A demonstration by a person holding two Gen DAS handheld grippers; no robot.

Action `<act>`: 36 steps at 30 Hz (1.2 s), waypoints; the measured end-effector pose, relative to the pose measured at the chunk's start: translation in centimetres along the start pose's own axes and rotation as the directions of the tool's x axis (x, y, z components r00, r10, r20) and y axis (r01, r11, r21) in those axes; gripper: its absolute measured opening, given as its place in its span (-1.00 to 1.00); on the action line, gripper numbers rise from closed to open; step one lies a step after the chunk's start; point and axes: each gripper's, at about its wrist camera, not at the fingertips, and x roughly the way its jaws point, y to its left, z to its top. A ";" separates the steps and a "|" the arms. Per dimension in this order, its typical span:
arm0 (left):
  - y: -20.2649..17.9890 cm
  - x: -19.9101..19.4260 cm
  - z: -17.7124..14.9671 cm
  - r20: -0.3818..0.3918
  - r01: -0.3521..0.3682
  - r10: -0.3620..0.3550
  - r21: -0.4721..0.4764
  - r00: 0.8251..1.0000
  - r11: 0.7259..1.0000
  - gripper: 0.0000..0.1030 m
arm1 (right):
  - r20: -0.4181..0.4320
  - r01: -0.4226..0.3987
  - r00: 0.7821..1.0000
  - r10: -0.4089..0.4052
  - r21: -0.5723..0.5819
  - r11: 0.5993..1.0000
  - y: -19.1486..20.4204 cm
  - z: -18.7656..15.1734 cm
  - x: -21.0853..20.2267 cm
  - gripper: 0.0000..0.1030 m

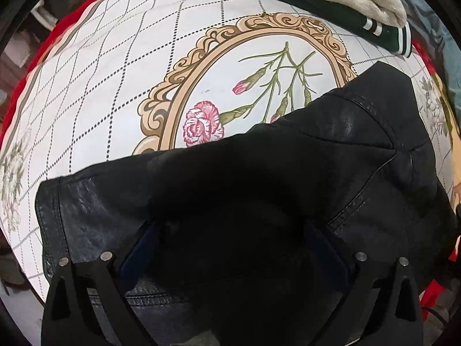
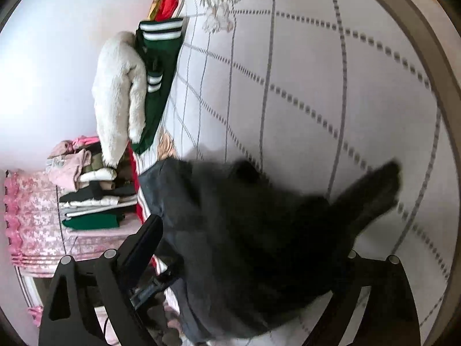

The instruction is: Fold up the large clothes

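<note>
A black leather jacket (image 1: pixel 288 173) lies across the near part of a white bedspread (image 1: pixel 115 72) printed with a framed pink carnation. My left gripper (image 1: pixel 230 245) points straight down over it, its jaws wide open, with the dark leather beneath and between the two fingers (image 1: pixel 141 248). In the right wrist view the same black jacket (image 2: pixel 245 216) is blurred, with a sleeve (image 2: pixel 371 193) sticking out to the right. My right gripper (image 2: pixel 247 248) stands open around it; its left finger (image 2: pixel 147 239) is clear of the cloth, and the right finger is hidden by the jacket.
A green jacket with white stripes and cream fleece lining (image 1: pixel 331 3) lies at the bedspread's far edge, and the green jacket (image 2: pixel 155 86) also shows in the right wrist view. A stack of folded clothes (image 2: pixel 92 199) rests on a pink cloth (image 2: pixel 34 216) beside the bed. Red fabric (image 1: pixel 34 66) borders the bedspread.
</note>
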 end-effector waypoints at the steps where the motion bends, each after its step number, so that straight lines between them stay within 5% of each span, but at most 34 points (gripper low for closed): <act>1: -0.2 0.0 0.1 0.003 -0.005 0.005 0.010 1.000 1.000 1.00 | -0.012 0.010 1.000 -0.010 -0.001 1.000 0.0 -0.2 0.4 0.84; 4: -0.7 -0.1 0.3 0.005 -0.010 0.009 0.023 1.000 1.000 1.00 | -0.015 0.023 1.000 -0.023 -0.005 1.000 -0.2 -0.3 1.6 0.84; 6: -0.9 -0.1 0.4 0.006 -0.009 0.009 0.026 1.000 1.000 1.00 | 0.007 0.029 1.000 -0.029 -0.014 0.999 0.2 0.2 2.1 0.63; 8: -1.0 -0.1 0.5 0.020 -0.014 0.014 0.024 1.000 1.000 1.00 | 0.025 0.071 0.997 -0.070 -0.033 0.997 0.6 0.5 2.5 -0.32; 11: -1.2 0.2 1.2 0.023 -0.014 0.013 0.030 1.000 0.999 1.00 | 0.074 0.060 0.996 -0.058 -0.020 0.998 1.7 0.6 2.3 -0.61; 19: -7.4 0.8 4.3 0.049 0.071 -0.077 0.110 0.996 0.991 1.00 | 0.228 0.037 0.974 -0.007 -0.131 0.991 9.5 -0.5 -3.9 -0.72; 27: -13.0 2.3 8.3 0.011 0.247 -0.250 0.134 0.968 0.960 1.00 | 0.245 0.101 0.969 -0.031 -0.278 0.955 16.6 -0.4 -4.9 -0.71; 31: -8.4 -0.2 7.9 0.044 0.277 -0.277 0.001 0.960 0.961 1.00 | 0.187 0.069 0.982 -0.002 -0.351 0.934 20.2 -2.7 -3.7 -0.71; 36: 3.3 -5.0 3.6 0.131 0.280 -0.253 -0.263 0.958 0.923 1.00 | 0.019 -0.042 0.998 0.054 -0.410 0.911 24.8 -7.4 1.4 -0.71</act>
